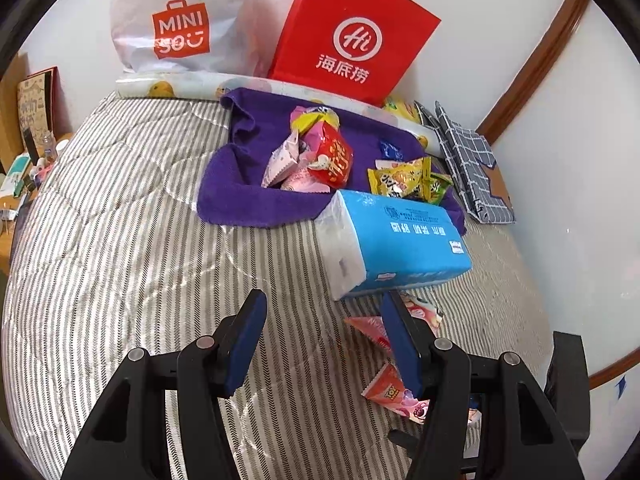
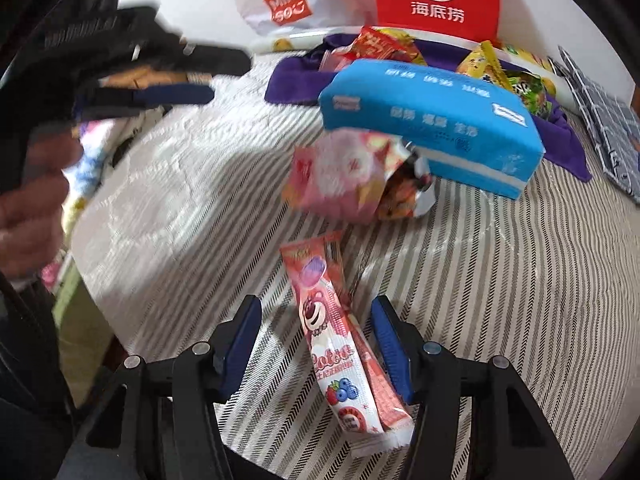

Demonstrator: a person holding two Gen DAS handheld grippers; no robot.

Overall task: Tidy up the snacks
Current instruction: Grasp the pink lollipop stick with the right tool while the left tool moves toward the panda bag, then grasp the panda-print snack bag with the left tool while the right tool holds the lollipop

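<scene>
A purple towel (image 1: 236, 184) on the striped bedspread holds a pile of pink and red snack packets (image 1: 316, 156) and yellow-green packets (image 1: 404, 178). A blue tissue pack (image 1: 396, 240) lies in front of it. My left gripper (image 1: 324, 304) is open and empty above the bedspread, left of loose pink packets (image 1: 396, 394). My right gripper (image 2: 316, 312) is open, its fingers on either side of a long pink Lotso snack packet (image 2: 340, 356) lying flat. A larger pink snack bag (image 2: 344, 184) lies beyond it, against the tissue pack (image 2: 432, 120). The left gripper (image 2: 200, 76) shows blurred at upper left.
A red paper bag (image 1: 352, 36) and a white Miniso bag (image 1: 180, 20) stand at the wall behind the towel. A folded checked cloth (image 1: 472, 168) lies at the right. A cluttered desk (image 1: 24, 176) borders the bed on the left.
</scene>
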